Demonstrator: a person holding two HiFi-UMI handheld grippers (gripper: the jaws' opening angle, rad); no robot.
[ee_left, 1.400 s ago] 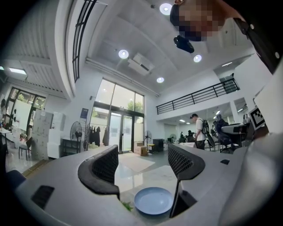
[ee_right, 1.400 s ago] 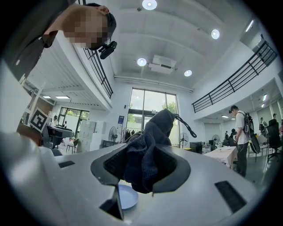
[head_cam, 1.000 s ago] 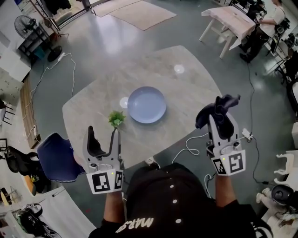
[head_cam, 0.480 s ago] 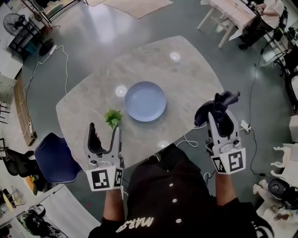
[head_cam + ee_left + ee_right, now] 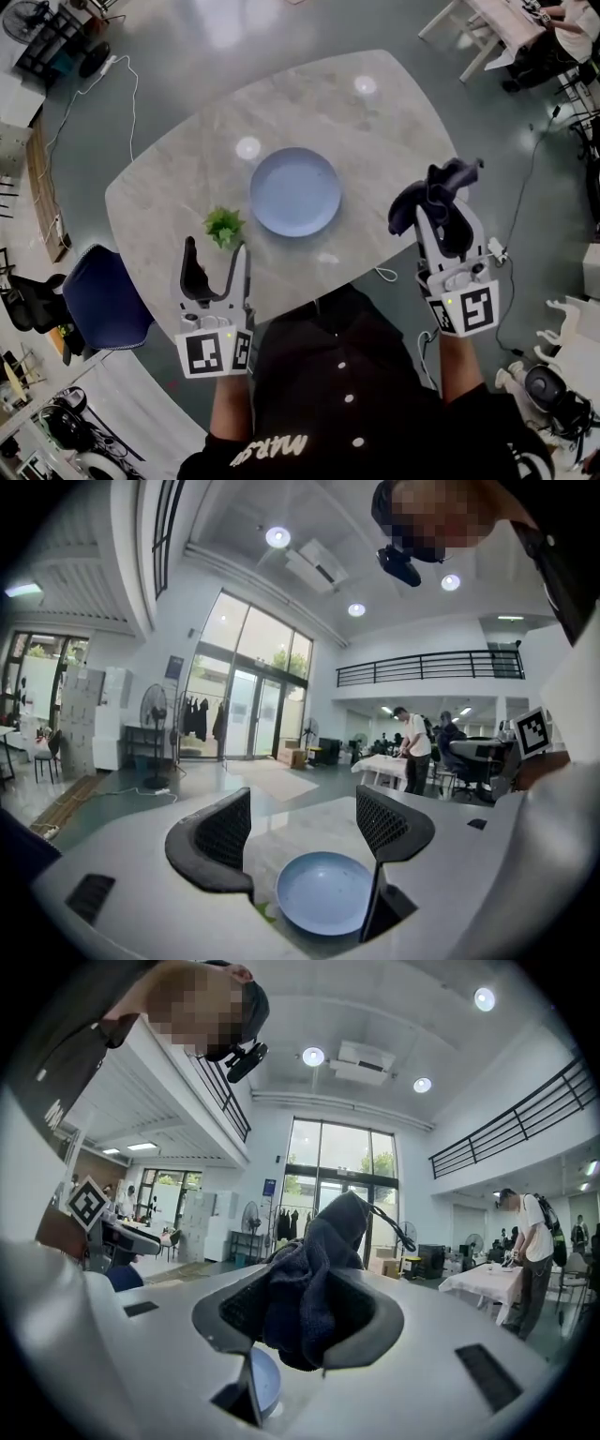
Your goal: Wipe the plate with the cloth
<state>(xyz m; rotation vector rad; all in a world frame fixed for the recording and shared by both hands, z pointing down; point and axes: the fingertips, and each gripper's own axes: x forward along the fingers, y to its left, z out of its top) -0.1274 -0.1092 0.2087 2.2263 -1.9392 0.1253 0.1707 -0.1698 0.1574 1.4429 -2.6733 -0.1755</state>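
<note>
A pale blue plate [image 5: 295, 190] lies near the middle of the grey stone table [image 5: 375, 141]; it also shows between the left jaws as the plate [image 5: 325, 891] and as a sliver of plate [image 5: 265, 1380] in the right gripper view. My right gripper [image 5: 442, 221] hangs over the table's right edge, shut on a dark blue cloth [image 5: 429, 198] that bunches up above its jaws, the cloth [image 5: 309, 1279] filling the gap. My left gripper [image 5: 217, 264] stands open at the table's near edge, nothing between its fingers.
A small green plant [image 5: 225, 226] sits on the table just left of the plate, close to my left gripper. A blue chair [image 5: 103, 300] stands at the table's left. A white cable [image 5: 384, 275] trails on the floor by the right side. People stand at a far table [image 5: 384, 766].
The view has shifted: the table and plate sit higher and nearer, and both grippers have come forward toward the table edge. The cloth stays held in the right gripper.
</note>
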